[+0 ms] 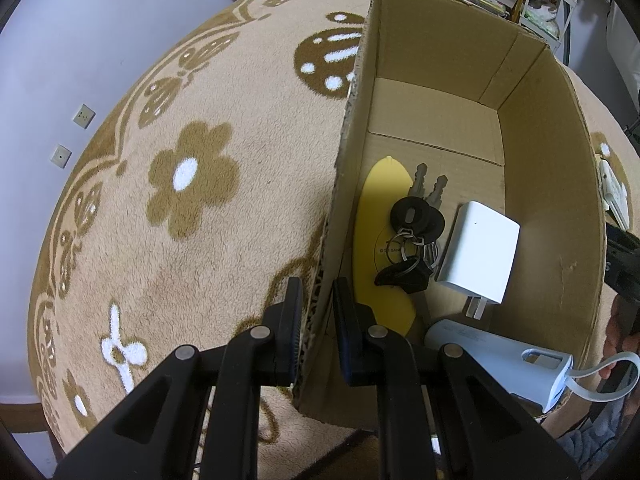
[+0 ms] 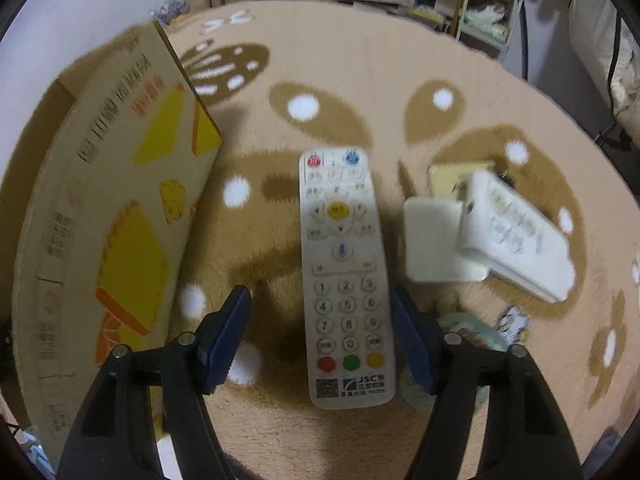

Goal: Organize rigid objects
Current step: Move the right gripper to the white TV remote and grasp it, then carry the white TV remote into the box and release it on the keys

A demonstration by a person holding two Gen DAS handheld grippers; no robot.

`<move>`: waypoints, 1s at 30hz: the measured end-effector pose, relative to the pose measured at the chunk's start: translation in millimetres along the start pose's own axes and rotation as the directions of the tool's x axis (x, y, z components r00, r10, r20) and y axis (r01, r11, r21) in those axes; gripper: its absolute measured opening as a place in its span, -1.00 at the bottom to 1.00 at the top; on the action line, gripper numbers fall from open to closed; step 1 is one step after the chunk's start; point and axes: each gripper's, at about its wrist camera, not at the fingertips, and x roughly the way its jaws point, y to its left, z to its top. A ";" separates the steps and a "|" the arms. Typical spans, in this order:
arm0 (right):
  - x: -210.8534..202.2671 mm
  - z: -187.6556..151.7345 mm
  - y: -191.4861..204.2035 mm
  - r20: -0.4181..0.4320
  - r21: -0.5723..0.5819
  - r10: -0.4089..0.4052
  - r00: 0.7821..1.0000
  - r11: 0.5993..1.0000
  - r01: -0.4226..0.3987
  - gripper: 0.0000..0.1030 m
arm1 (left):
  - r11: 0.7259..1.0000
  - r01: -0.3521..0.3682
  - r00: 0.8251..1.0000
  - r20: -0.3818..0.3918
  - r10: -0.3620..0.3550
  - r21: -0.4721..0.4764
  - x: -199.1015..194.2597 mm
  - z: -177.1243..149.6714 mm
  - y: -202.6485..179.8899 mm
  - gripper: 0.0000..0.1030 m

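The left gripper (image 1: 316, 312) pinches the left wall of the cardboard box (image 1: 560, 208). The right gripper (image 2: 320, 332) is spread, its jaws straddling the white remote (image 2: 344, 272) on the rug (image 2: 360, 80), with the box at 9 o'clock.

A beige rug (image 2: 360, 80) bears brown flowers with white centres; the remote (image 2: 344, 276) is white; the cardboard box (image 2: 100, 208) has yellow-orange prints.

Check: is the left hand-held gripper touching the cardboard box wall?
Touching. The left wrist view shows the left hand-held gripper shut on the cardboard box wall, one finger either side.
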 end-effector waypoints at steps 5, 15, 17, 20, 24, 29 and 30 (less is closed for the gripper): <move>4.4 -3.1 -4.7 0.025 0.034 0.006 1.000 0.999 -0.007 0.41 | 1.000 0.001 1.000 0.000 -0.001 -0.001 0.4 -0.2 0.0 -0.71; 0.2 -2.2 -3.0 0.049 -0.006 -0.075 0.996 0.997 0.075 -0.13 | 1.000 0.001 1.000 0.000 -0.001 -0.001 0.3 0.0 0.0 -0.71; -6.3 -0.7 2.6 0.050 -0.005 -0.049 0.998 0.999 0.050 -0.14 | 1.000 0.001 1.000 0.000 -0.001 0.000 0.4 -0.2 0.2 -0.71; -17.0 3.9 8.9 0.063 0.010 0.016 0.998 1.000 -0.016 -0.14 | 1.000 0.001 1.000 0.000 -0.001 0.000 -0.3 -0.4 0.6 -0.71; -36.1 8.4 17.9 0.121 0.001 0.029 0.992 1.000 -0.029 -0.14 | 1.000 -0.001 1.000 0.000 0.001 0.001 -0.4 -0.3 0.5 -0.71; -65.3 17.9 17.2 0.202 0.020 0.058 0.978 0.998 -0.064 -0.14 | 1.000 0.001 1.000 -0.001 -0.001 0.000 -0.2 -0.3 0.3 -0.71; -71.8 21.6 15.9 0.222 0.022 0.066 0.973 0.997 -0.072 -0.14 | 1.000 0.001 1.000 -0.001 -0.001 -0.001 -0.3 -0.4 0.2 -0.71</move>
